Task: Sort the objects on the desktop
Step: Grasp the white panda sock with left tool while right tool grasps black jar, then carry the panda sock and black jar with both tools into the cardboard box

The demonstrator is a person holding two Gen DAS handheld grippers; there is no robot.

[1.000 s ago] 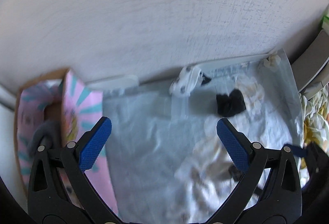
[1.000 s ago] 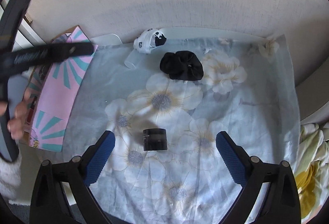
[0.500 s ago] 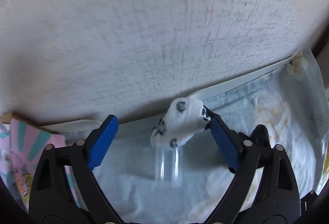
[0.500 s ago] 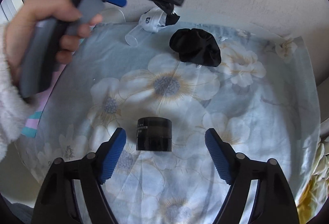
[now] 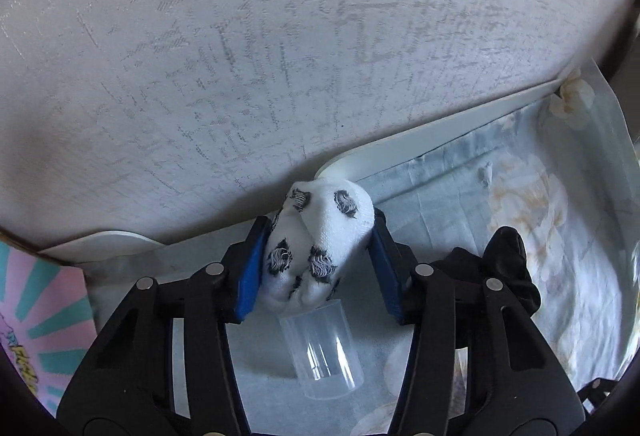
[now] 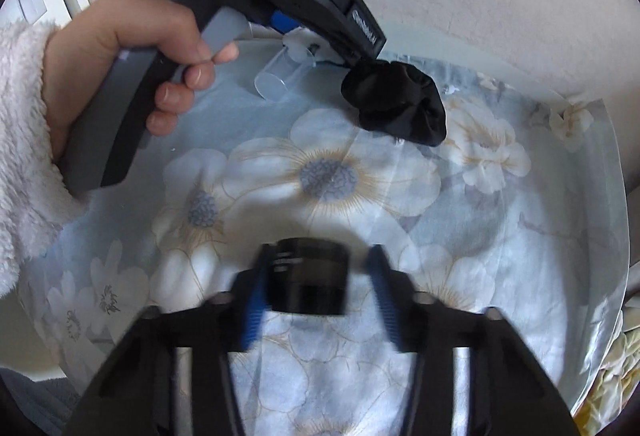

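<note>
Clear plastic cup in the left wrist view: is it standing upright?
No, the clear plastic cup lies on its side on the floral cloth, just below the rolled white sock.

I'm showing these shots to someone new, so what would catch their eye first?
Probably the white sock with black spots, bundled between the blue pads of the left gripper, whose jaws are closing on it by the wall, with a clear plastic cup lying just below. Next, the right gripper closing around a black jar on the flowered cloth, and a black scrunchie farther back.
</note>
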